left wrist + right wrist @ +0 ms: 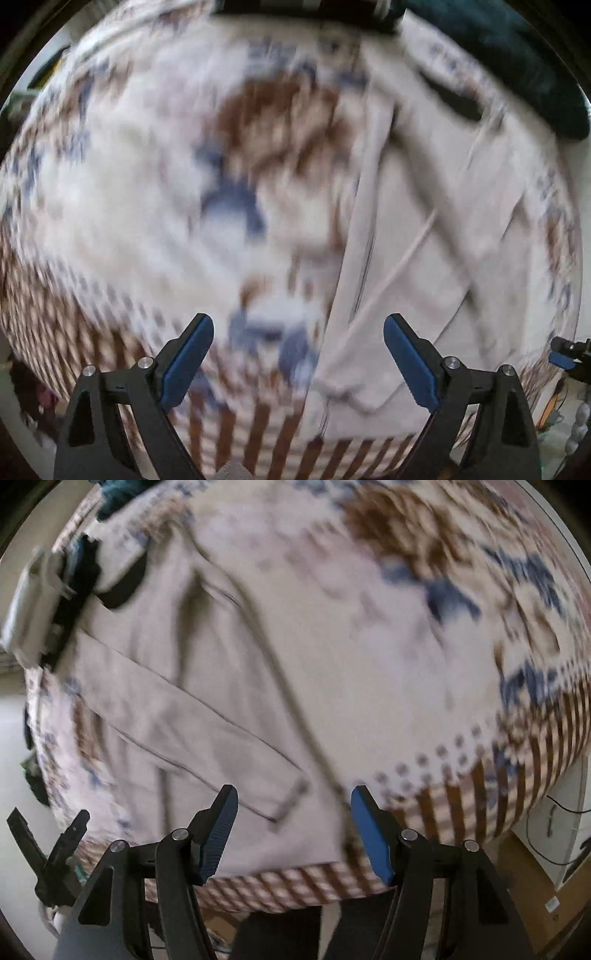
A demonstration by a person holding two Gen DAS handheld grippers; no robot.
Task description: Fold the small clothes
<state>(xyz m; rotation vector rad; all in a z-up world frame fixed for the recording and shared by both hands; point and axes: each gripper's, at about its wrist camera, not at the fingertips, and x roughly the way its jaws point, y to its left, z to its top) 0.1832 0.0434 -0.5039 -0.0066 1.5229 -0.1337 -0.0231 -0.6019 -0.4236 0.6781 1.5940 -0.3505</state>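
— So, where's the garment?
— I see the pale garment point(436, 236) lying flat on the patterned cover point(122, 192), right half of my left view.
— Grippers?
— Left hand-held gripper point(298, 328) and right hand-held gripper point(294, 801) both spread apart, holding nothing.

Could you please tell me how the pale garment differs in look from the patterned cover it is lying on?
The pale garment is plain, light beige, while the patterned cover is white with brown and blue motifs and brown stripes at its edge. The garment shows folds and seams; the cover lies spread beneath it, reaching further on every visible side. Both are blurred fabrics, and neither is gripped.
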